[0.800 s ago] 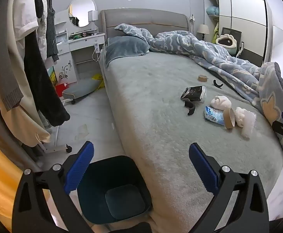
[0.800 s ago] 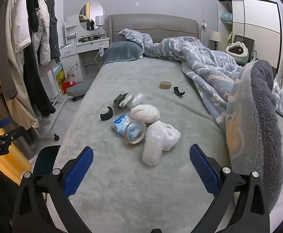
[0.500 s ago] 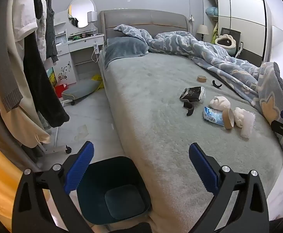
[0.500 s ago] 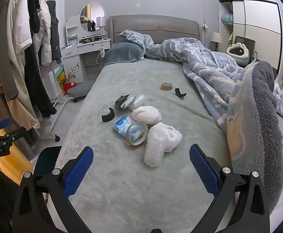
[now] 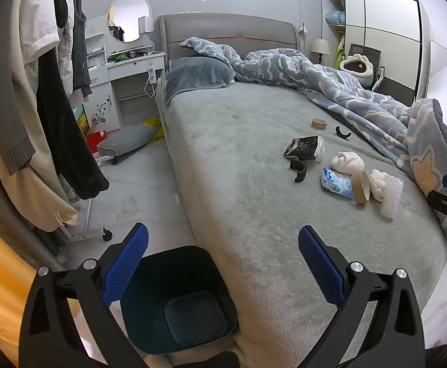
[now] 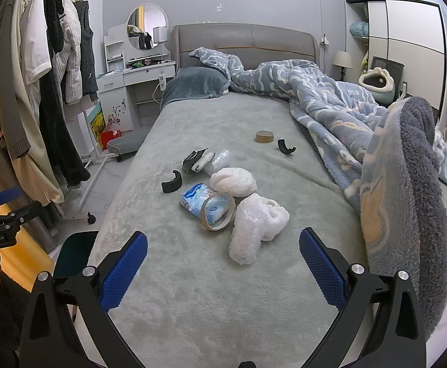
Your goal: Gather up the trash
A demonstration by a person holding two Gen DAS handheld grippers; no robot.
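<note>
Trash lies on the grey bed: a bubble-wrap roll, a tape ring on a blue wrapper, a white wad, a black packet, two black curved pieces and a brown tape roll. My right gripper is open and empty, just short of the bubble wrap. My left gripper is open and empty above the dark bin at the bed's corner. The trash also shows in the left wrist view.
A rumpled blue blanket covers the bed's right side. A clothes rack with coats stands left. A dressing table and a floor cushion are at the back left. A wardrobe is at the back right.
Both grippers have drifted slightly; the views shift a little. Nothing has been picked up or moved.
</note>
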